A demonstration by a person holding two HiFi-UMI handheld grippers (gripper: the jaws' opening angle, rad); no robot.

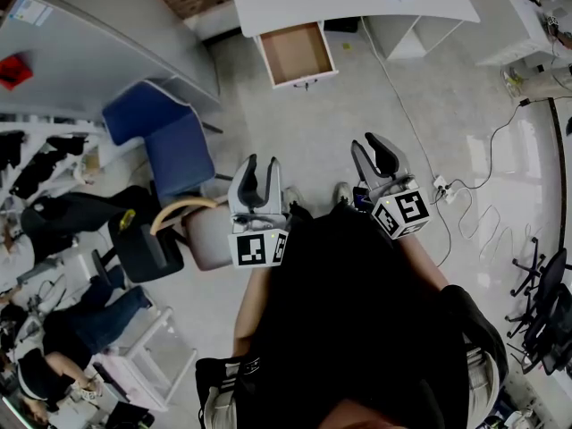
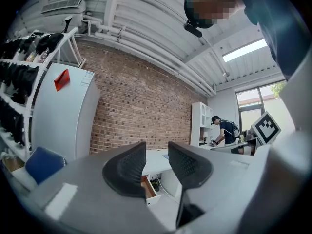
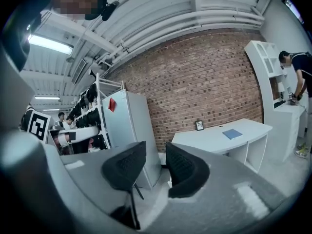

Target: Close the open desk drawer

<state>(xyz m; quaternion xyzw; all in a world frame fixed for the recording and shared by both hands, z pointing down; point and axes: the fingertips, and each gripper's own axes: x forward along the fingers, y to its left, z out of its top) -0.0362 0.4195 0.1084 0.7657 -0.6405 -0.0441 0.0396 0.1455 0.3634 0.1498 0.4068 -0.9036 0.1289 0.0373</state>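
Observation:
The white desk (image 1: 295, 3) stands at the far end of the floor, and its drawer (image 1: 296, 54) is pulled out, showing an empty brown inside. Both grippers are held in the air close to my body, well short of the desk. My left gripper (image 1: 261, 170) is open with nothing between its fingers. My right gripper (image 1: 368, 147) is open and empty too. In the left gripper view the drawer (image 2: 147, 189) shows low between the jaws of the left gripper (image 2: 156, 165). The right gripper view shows the right gripper (image 3: 155, 167) in front of the desk top (image 3: 214, 140), which carries a blue book (image 3: 232, 134).
A blue chair (image 1: 165, 141) and a grey cabinet (image 1: 89, 52) stand left of the path to the desk. Cables and a power strip (image 1: 441, 187) lie on the floor at the right. A seated person (image 1: 80, 320) is at the lower left. Office chairs (image 1: 545, 302) stand at the right edge.

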